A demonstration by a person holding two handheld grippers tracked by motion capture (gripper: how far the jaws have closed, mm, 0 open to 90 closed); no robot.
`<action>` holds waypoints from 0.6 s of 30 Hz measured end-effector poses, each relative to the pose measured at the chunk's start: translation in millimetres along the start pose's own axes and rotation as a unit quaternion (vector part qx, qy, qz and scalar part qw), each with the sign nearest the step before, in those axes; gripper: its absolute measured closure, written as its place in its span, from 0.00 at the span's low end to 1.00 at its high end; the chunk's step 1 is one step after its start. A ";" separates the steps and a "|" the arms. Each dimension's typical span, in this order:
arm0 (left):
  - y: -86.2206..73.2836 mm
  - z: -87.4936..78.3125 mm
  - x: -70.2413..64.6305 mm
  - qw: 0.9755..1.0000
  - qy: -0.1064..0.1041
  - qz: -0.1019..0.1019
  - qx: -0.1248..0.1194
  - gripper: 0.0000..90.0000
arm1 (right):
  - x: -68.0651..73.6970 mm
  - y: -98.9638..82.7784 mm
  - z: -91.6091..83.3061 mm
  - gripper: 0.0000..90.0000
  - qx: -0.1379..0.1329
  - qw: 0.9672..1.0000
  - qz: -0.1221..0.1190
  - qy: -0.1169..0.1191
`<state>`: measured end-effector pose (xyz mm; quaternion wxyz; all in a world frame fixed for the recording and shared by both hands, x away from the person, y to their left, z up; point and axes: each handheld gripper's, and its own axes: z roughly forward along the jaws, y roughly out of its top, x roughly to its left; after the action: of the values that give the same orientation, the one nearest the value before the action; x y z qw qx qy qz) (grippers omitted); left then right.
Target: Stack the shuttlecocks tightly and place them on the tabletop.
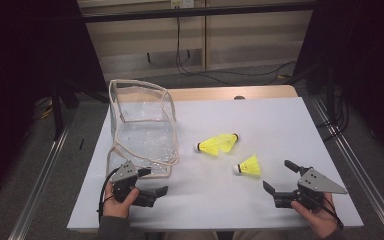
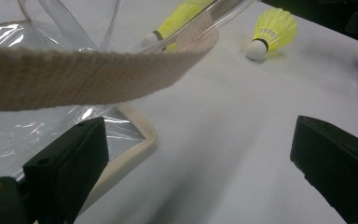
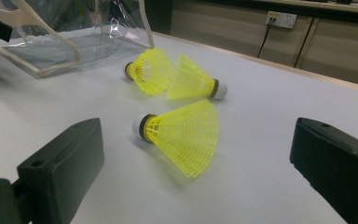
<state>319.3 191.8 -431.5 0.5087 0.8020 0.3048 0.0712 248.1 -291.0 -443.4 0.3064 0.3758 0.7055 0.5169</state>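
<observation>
High view: both tongs, left (image 1: 155,182) and right (image 1: 275,176), gape empty as the nearest shuttlecock (image 1: 247,166), featherlight and crushable, lies right of the clear bag (image 1: 142,127), best pinched at its cork.

A: Bag (image 1: 142,132): clear glossy plastic film, crinkled; edges and strap (image 2: 74,77) of coarse woven beige cloth.
B: Shuttlecocks (image 3: 182,135): yellow plastic mesh skirts, slightly shiny; smooth white tips. Table (image 1: 260,200): matt white, smooth.
A: Jaws: matt black plastic. Right gripper (image 1: 280,178) plate: dull grey metal.
</observation>
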 end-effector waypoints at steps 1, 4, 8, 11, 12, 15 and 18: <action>0.0 0.0 0.0 1.000 0.000 0.000 -0.001 0.05 | -0.3 0.1 0.0 0.03 0.000 1.000 0.000 -0.001; -0.1 0.1 0.2 1.000 0.002 -0.001 -0.002 0.05 | -0.6 0.7 0.3 0.03 0.002 1.000 0.001 0.001; -0.2 -0.1 0.4 1.000 0.005 -0.003 -0.003 0.05 | -2.5 2.1 1.9 0.03 0.005 1.000 0.003 0.000; -0.3 0.1 0.2 1.000 0.005 -0.002 -0.003 0.05 | -4.3 4.1 3.6 0.03 0.011 1.000 0.002 0.000; -0.2 0.1 0.2 1.000 0.005 -0.002 -0.001 0.05 | -5.1 5.0 4.2 0.03 0.014 1.000 0.001 -0.002; -0.3 0.2 0.3 1.000 0.005 -0.001 -0.001 0.05 | -7.7 8.1 6.5 0.03 0.017 1.000 0.000 -0.001; -0.3 -0.2 0.5 1.000 0.006 -0.002 -0.001 0.05 | -9.7 11.6 8.2 0.03 0.024 1.000 -0.002 0.000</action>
<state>319.4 192.3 -431.8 0.5083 0.8002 0.3093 0.0749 262.5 -293.0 -434.1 0.2985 0.3815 0.7184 0.4992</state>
